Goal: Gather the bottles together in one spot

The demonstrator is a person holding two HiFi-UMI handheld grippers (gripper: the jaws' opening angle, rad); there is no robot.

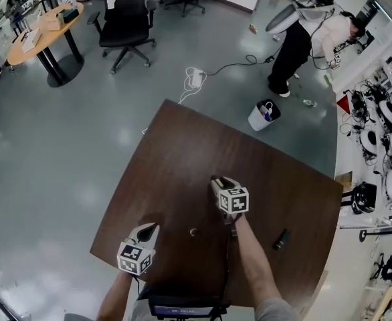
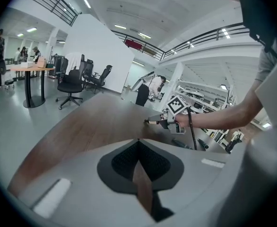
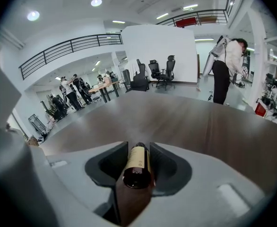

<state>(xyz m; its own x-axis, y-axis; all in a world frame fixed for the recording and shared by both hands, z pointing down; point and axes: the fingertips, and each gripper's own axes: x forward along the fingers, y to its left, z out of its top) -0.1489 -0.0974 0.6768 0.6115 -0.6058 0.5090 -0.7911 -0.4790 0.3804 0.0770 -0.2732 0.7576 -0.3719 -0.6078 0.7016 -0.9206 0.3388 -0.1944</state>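
The right tool (image 3: 138, 146) is clenched on a small dark bottle (image 3: 137, 168) with a cream label, over the middle of the brown tabletop (image 1: 182, 152). The left tool (image 2: 138, 142) is closed and empty, near the tabletop's near edge. A second dark bottle (image 1: 281, 239) lies flat to the right, well apart.

dark wood-grain worktop (image 1: 176, 159) with a soft sheen, little bottle (image 3: 137, 178) in glossy brown glass, cream paper label (image 3: 137, 159), matt grey plastic left gripper (image 2: 138, 143), finely textured black fingers (image 2: 122, 162), pretty shiny grey floor (image 1: 62, 146)
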